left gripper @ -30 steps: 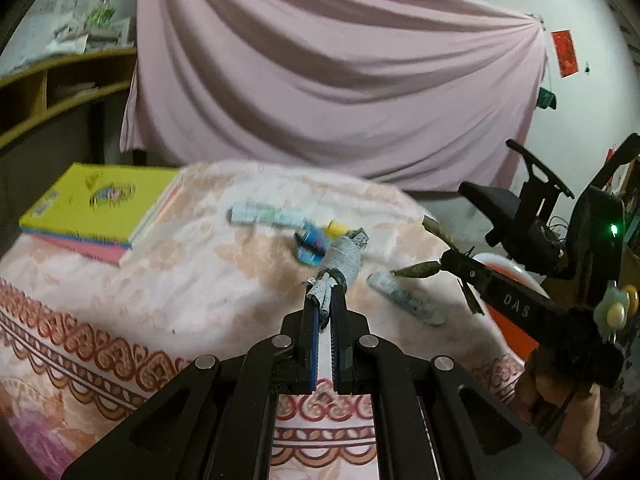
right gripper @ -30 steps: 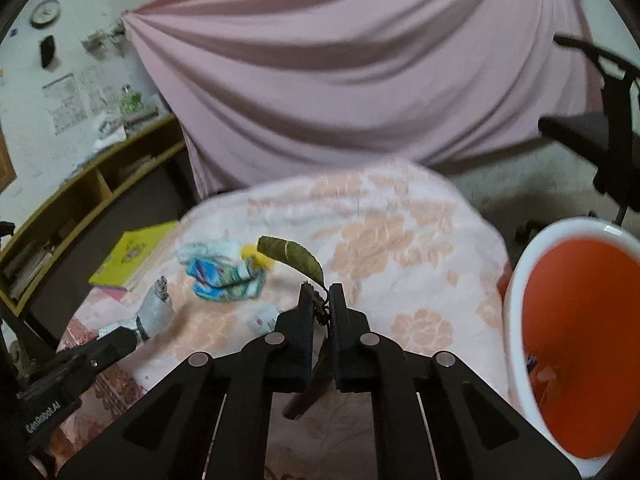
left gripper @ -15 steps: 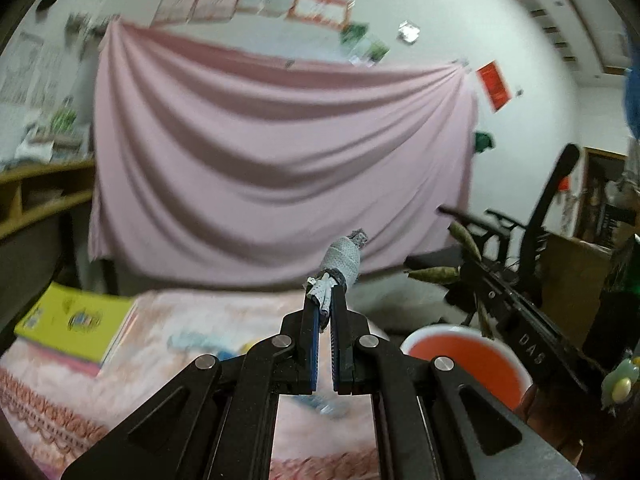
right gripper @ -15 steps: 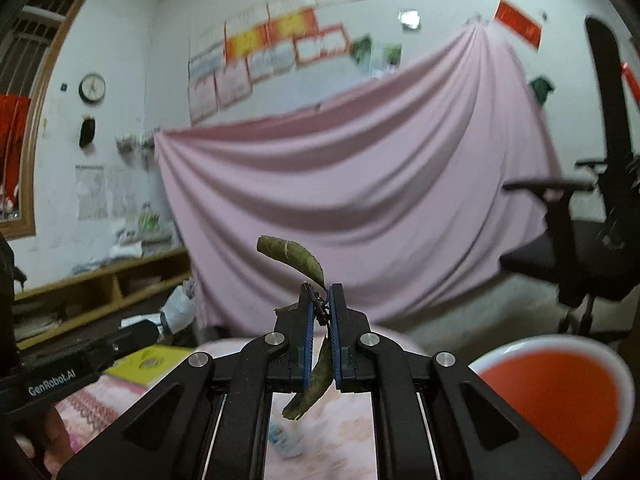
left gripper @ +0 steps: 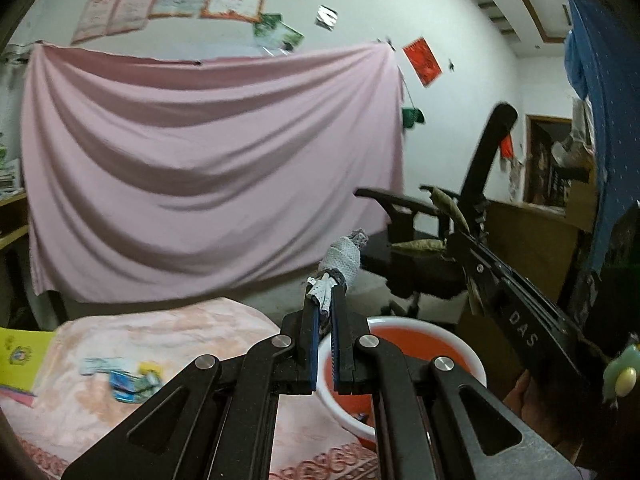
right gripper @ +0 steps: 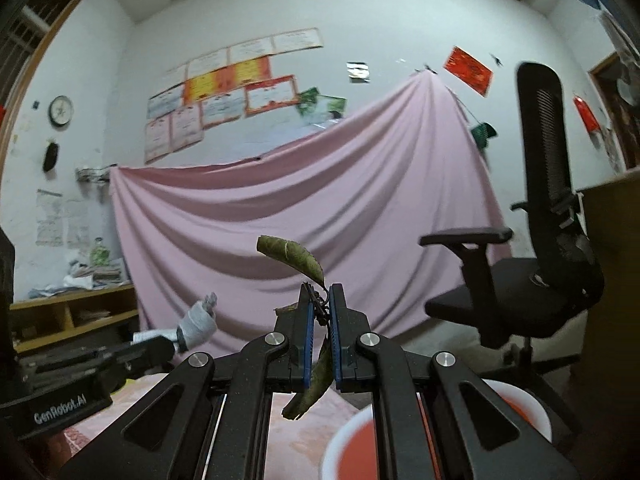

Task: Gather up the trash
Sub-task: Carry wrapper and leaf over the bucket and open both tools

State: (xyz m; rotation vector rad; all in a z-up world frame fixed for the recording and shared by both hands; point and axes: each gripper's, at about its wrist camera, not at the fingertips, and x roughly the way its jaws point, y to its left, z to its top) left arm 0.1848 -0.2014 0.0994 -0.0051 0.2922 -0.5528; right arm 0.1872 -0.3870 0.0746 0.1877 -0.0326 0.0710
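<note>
My left gripper (left gripper: 325,300) is shut on a crumpled grey-white wrapper (left gripper: 343,259), held in the air above the near rim of the orange-and-white bin (left gripper: 404,324). The wrapper also shows in the right wrist view (right gripper: 196,322). My right gripper (right gripper: 320,300) is shut on the stem of a twig with dry leaves (right gripper: 294,254); one leaf hangs down between the fingers. It is raised above the bin (right gripper: 516,400). In the left wrist view the right gripper (left gripper: 452,236) and its leaves are at the right, above the bin.
The floral-cloth table (left gripper: 160,332) still holds blue and yellow wrappers (left gripper: 128,378) and a yellow book (left gripper: 22,350). A black office chair (right gripper: 540,272) stands behind the bin. A pink sheet (right gripper: 300,208) hangs at the back; wooden shelves (right gripper: 76,312) are on the left.
Both grippers have lifted from the table and swung right toward the bin, each still holding its piece. The views have tilted upward and the bin has come into the left view.
</note>
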